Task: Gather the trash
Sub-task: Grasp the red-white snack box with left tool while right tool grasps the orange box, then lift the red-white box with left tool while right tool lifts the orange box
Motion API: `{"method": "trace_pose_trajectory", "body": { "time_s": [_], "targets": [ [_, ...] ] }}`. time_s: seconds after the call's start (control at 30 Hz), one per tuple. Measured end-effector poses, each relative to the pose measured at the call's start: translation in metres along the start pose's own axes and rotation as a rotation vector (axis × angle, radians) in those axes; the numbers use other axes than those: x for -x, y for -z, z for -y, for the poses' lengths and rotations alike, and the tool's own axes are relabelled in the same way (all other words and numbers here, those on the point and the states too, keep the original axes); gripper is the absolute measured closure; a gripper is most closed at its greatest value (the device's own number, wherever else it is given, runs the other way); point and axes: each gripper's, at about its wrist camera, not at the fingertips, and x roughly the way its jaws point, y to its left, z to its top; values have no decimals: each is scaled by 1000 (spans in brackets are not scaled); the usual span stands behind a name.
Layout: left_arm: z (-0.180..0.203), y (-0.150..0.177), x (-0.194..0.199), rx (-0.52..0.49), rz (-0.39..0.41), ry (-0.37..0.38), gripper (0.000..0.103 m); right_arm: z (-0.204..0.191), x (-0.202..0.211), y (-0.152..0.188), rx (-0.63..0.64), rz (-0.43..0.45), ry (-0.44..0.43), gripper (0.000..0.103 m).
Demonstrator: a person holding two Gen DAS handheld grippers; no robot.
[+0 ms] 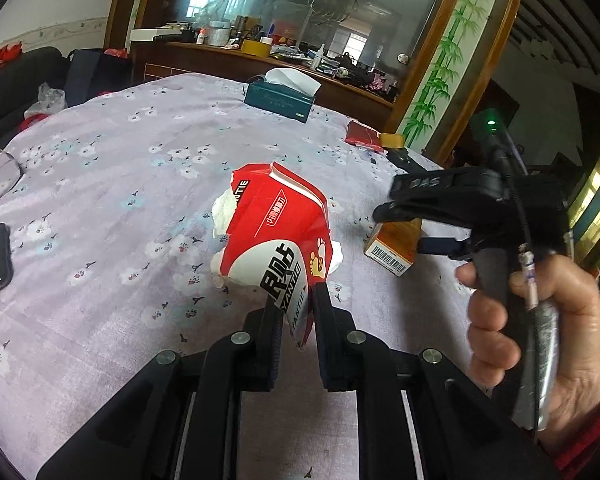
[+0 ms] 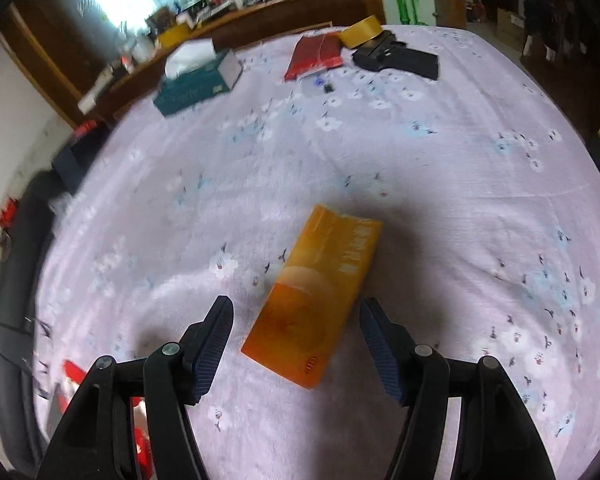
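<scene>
Left wrist view: my left gripper (image 1: 296,312) is pinching the near lower edge of a crumpled red-and-white cardboard packet stuffed with white tissue (image 1: 276,236), my jaws pressed narrow on the card. The packet sticks forward and up from my fingertips over the lilac flower-printed tablecloth (image 1: 120,184); I cannot tell whether its far end touches the cloth. Its print reads "YANTIE" in Latin letters, twice near my jaws and once at the far end, with large Chinese characters, a small boxed line of Chinese text and a footprint emblem. To my right, my right gripper (image 1: 384,210) hovers above a flat orange rectangular carton (image 1: 396,248), whose near end shows a barcode. The letters on the side of that gripper look like "DAS". Further off sits a dark teal tissue box with a white sheet poking out (image 1: 280,98).

Right wrist view: my right jaws (image 2: 296,344) are spread wide and empty. The orange carton (image 2: 316,296) lies flat on the cloth, dead ahead and between the two fingers, its long axis running away from me and tilted a little to the right. My right hand is clearly the nearer one. I judge I must drop lower and square up to that tilt before closing across the short width. The carton's printing is too blurred to read.
</scene>
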Motion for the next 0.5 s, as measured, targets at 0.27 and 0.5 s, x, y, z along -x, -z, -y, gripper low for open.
{"method": "trace_pose_trajectory", "body": {
  "time_s": [0.27,0.5],
  "targets": [
    [3,2,3,-16,4,9,89,4,5,16,67,8,57,51],
    [25,6,9,-93,37,1,89,39,60,63,84,127,-28,52]
  ]
}}
